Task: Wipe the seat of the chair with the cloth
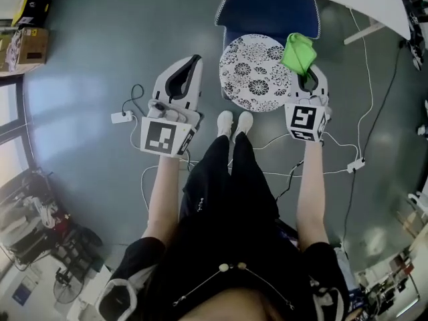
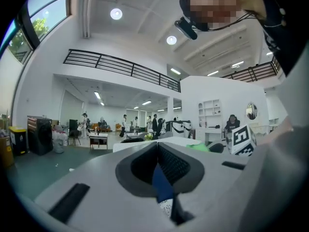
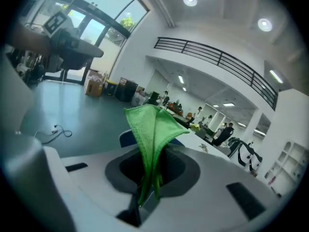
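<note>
Green fabric cloth (image 1: 299, 52) is sticking out, clamped in our right gripper (image 1: 308, 80); we are holding our left gripper (image 1: 194, 61), jaws together and empty, beside the black-and-white patterned round chair seat (image 1: 253, 72).

Green cloth (image 1: 299, 52), blue chair (image 1: 267, 5) — black-and-white floral seat cushion (image 1: 251, 75)

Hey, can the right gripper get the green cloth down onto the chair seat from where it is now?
Probably yes. The right gripper is shut on the cloth and hangs at the right edge of the patterned seat. Nothing lies on the seat or between them.
</note>
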